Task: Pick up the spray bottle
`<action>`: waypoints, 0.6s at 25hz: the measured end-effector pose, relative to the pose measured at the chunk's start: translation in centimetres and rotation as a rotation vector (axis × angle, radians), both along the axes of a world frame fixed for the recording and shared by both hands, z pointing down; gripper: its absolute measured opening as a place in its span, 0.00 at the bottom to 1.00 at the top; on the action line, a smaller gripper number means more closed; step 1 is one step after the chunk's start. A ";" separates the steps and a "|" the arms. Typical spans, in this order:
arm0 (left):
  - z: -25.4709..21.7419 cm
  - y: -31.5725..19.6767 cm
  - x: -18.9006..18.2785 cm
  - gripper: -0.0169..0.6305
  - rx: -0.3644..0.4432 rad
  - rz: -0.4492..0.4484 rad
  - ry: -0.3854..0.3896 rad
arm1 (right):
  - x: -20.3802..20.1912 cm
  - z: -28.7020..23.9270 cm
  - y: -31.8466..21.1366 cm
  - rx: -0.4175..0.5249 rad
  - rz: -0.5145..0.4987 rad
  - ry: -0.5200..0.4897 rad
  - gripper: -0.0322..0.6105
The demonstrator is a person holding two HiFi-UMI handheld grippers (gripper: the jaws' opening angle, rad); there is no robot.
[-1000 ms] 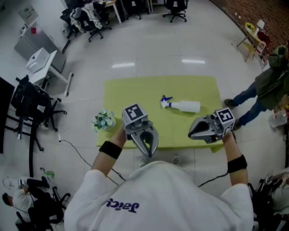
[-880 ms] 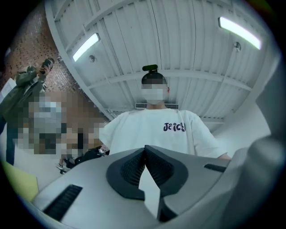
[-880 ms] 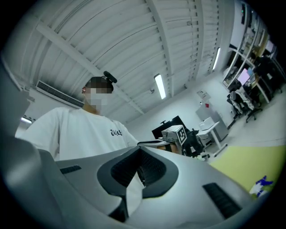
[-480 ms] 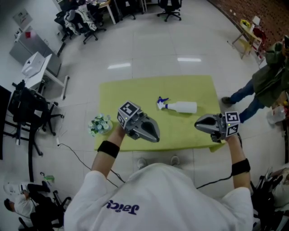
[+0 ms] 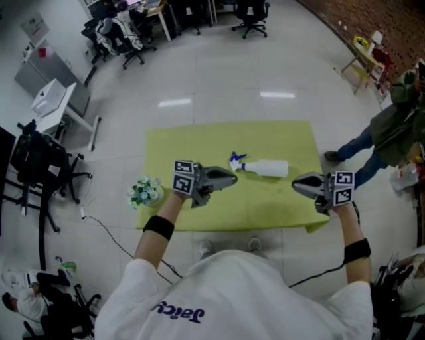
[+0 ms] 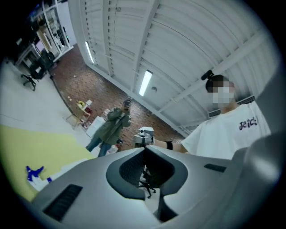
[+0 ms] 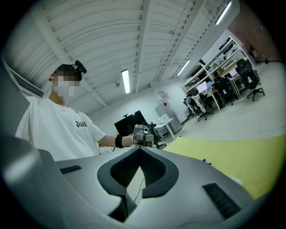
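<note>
Swung inward since earlier, flanking spray bottle [image 5: 267,168]: left gripper [image 5: 232,178], right gripper [image 5: 296,184], 2 claws pressed together, empty. Needs jaws spread before straddling bottle body.

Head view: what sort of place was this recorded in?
Most likely a large open-plan office or lab hall: black swivel office chairs along the far side, a glossy white tiled floor, a red brick wall, and a lone yellow-green covered table standing in the open.
</note>
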State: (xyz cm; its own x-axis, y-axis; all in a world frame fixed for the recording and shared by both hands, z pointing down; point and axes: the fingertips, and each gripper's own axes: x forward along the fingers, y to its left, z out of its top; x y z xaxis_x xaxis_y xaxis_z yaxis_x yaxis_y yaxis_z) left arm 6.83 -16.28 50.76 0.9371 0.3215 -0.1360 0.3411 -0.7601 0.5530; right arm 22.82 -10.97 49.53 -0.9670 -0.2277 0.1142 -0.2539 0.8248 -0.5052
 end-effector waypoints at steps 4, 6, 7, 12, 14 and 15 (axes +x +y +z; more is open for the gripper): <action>1.3 -3.6 -0.5 0.04 -0.006 -0.214 -0.039 | 0.5 1.4 -0.7 -0.003 0.006 0.090 0.06; 1.8 -5.5 -1.1 0.04 -0.027 -0.324 -0.056 | 0.7 1.9 -1.1 -0.007 0.009 0.125 0.06; 2.1 -6.5 -1.5 0.04 -0.035 -0.383 -0.065 | 0.8 2.1 -1.4 -0.006 0.012 0.144 0.06; 3.0 -10.1 -4.5 0.04 -0.010 -0.652 -0.107 | 1.1 3.6 -3.3 0.019 0.014 0.279 0.06; 3.3 -10.8 -5.8 0.04 0.006 -0.731 -0.118 | 1.0 4.1 -3.9 0.026 0.006 0.317 0.06; 3.6 -11.2 -6.5 0.03 0.021 -0.772 -0.132 | 1.0 4.4 -4.3 0.029 0.002 0.333 0.06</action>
State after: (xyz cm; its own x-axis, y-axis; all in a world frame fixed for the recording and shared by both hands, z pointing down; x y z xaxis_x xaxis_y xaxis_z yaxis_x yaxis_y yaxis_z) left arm 0.36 -27.47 54.32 0.9046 -0.4262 -0.0089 -0.3558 -0.7664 0.5348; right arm 23.81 -15.28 53.90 -0.8770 -0.2374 0.4177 -0.4029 0.8370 -0.3702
